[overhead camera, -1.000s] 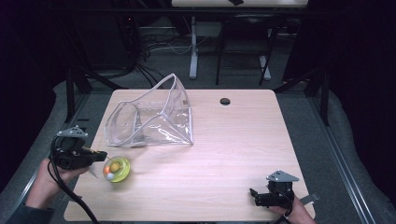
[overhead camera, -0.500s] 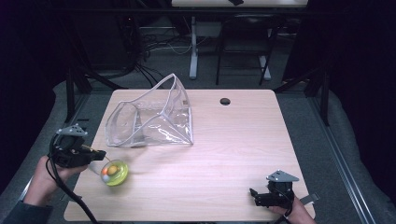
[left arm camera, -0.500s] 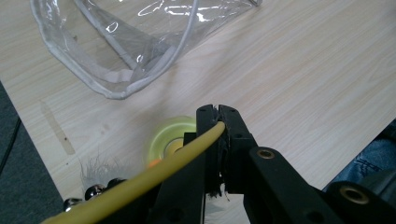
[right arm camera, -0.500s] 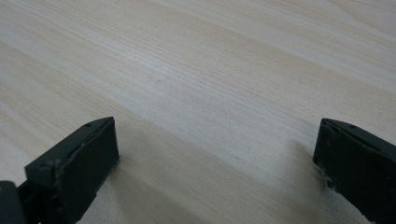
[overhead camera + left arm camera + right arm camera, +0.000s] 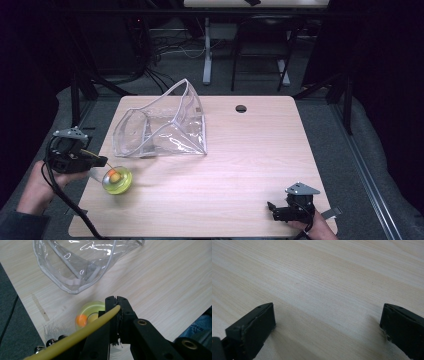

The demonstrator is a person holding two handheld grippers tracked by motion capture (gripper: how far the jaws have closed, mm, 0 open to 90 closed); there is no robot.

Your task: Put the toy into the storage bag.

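A round yellow-green translucent thing [image 5: 116, 180] with an orange ball in it sits near the table's left front corner. A thin yellow cord [image 5: 82, 333] runs up to my left gripper [image 5: 102, 161], whose jaws are shut on it. In the left gripper view the closed tips [image 5: 116, 300] hover just above the round thing [image 5: 88, 315]. A clear plastic pouch [image 5: 160, 127] with a white rim lies on its side behind it, its mouth [image 5: 75, 277] facing the left gripper. My right gripper [image 5: 271, 210] rests at the front right, open, with bare wood between its jaws [image 5: 327, 315].
The light wooden table [image 5: 250, 150] has a small black hole [image 5: 241, 108] near its far edge. The left edge of the table [image 5: 27, 305] drops to dark floor close beside the round thing. Chairs and desk legs stand in the dark behind the table.
My left gripper has drifted slightly left and away from the front edge, and the round yellow-green thing has shifted a little left with it. The right gripper has stayed still.
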